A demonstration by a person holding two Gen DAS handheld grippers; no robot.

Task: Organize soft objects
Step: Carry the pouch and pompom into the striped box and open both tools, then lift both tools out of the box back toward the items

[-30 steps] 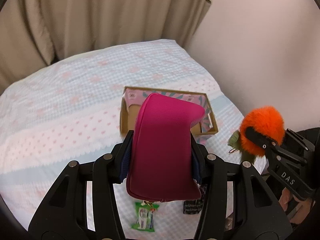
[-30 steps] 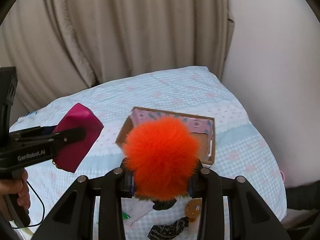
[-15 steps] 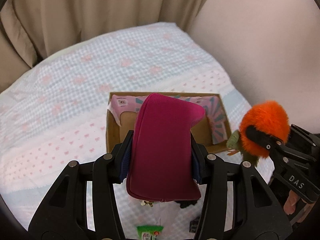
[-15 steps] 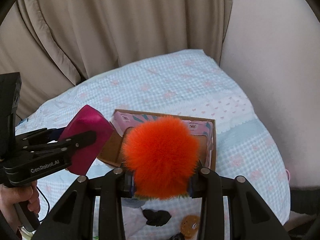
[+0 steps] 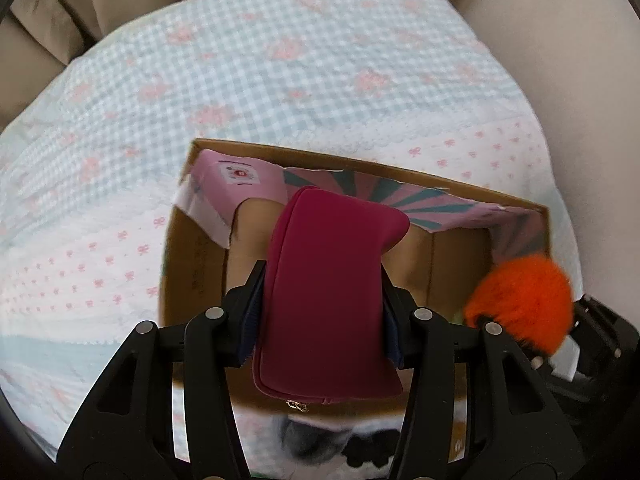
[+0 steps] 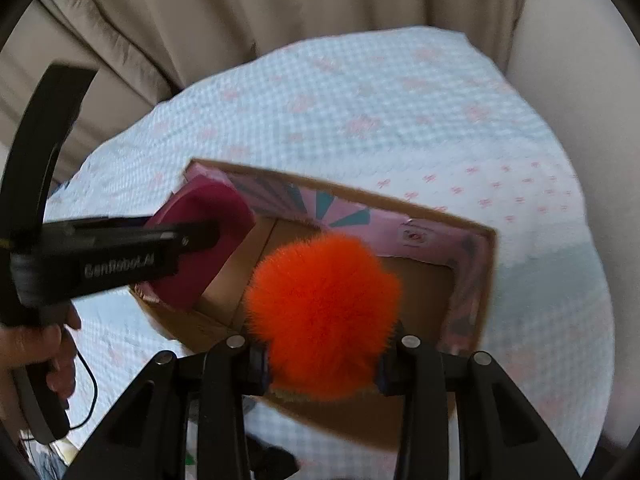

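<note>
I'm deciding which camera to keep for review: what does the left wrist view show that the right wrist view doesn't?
Only the left wrist view shows the magenta pouch full length between the left gripper fingers, with its gold zipper pull at the near end. Only the right wrist view shows the person's hand on the left gripper's handle, a black cable, and the orange pom-pom clamped in the right gripper. Both show the open cardboard box with pink flaps on the checked bedspread, and both held items over it.

left gripper (image 6: 200, 236): black, white "GenRobot.AI" lettering | thin black cable (image 6: 90, 396) | silver screws (image 5: 216, 313)
</note>
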